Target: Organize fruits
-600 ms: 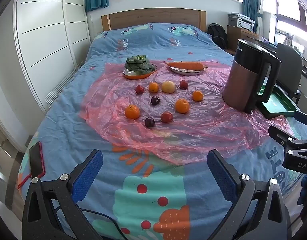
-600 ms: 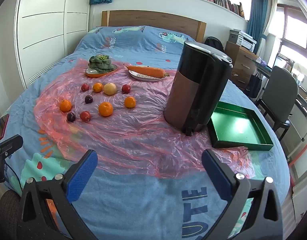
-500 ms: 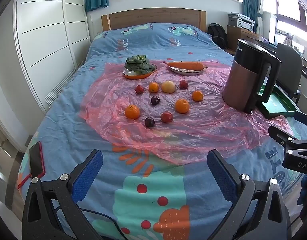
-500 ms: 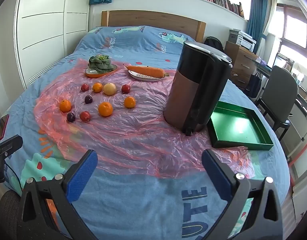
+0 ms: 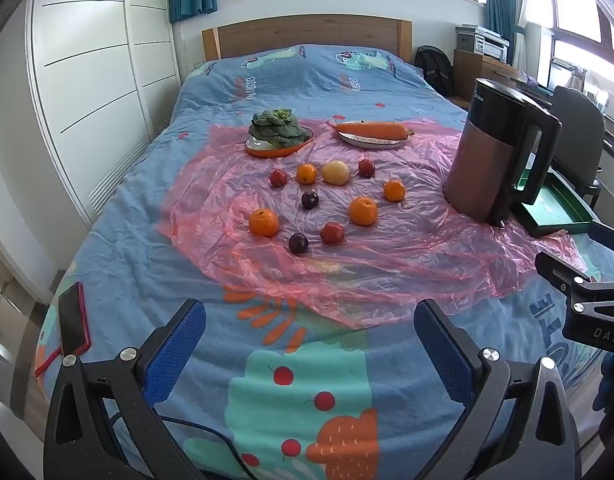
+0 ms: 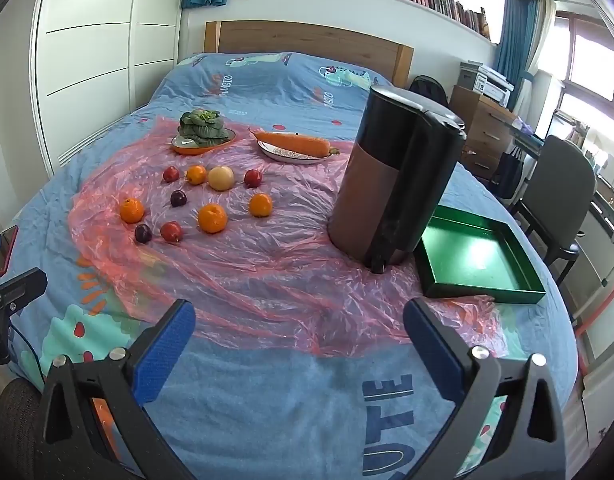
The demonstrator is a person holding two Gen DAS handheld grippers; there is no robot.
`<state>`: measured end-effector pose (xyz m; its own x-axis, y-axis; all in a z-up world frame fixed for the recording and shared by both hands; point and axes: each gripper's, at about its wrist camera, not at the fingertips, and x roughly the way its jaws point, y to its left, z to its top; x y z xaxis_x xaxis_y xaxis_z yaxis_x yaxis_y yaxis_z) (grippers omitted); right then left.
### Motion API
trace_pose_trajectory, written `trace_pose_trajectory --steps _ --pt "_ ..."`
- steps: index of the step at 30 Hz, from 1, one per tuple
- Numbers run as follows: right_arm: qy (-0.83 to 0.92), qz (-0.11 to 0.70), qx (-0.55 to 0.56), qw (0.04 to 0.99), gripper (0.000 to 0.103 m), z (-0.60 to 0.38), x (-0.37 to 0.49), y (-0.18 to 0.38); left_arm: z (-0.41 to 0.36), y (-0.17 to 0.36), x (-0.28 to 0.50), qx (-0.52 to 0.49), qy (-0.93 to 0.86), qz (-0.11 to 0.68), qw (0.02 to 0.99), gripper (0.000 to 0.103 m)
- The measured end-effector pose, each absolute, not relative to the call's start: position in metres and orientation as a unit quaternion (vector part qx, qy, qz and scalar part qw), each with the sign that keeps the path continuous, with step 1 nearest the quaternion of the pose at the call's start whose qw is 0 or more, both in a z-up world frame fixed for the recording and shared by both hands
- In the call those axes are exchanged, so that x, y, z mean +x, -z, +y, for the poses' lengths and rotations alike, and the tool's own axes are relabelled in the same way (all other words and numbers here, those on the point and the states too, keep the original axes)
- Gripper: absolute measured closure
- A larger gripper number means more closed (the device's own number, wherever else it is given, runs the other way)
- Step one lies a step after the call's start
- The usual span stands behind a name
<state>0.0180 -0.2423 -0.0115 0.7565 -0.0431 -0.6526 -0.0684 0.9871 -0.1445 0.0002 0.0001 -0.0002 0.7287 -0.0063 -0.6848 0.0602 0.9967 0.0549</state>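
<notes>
Both tools, left tool (image 5: 309, 344) and right tool (image 6: 299, 338), gape wide, empty, near the fruits (image 5: 363, 211)

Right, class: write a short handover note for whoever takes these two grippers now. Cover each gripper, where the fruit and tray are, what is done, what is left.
Left gripper: open, empty, above the bedspread short of the pink plastic sheet.
Right gripper: open, empty, over the sheet's near edge.
Fruit: ten loose pieces on the sheet, including four oranges, e.g., and a pale round fruit.
Green tray: empty, right of the kettle.
Done: nothing moved yet.
Left: probably gather all the fruit into the tray; leave the carrot and greens on their plates.
</notes>
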Motion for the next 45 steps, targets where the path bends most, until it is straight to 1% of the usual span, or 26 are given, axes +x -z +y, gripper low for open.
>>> trace_pose_trajectory --steps 45 --pt "-0.006 0.344 -0.079 0.935 0.0 -0.2429 0.015 0.0063 -0.0087 0.0055 -0.0044 0.046 0.025 0.378 0.924 0.001"
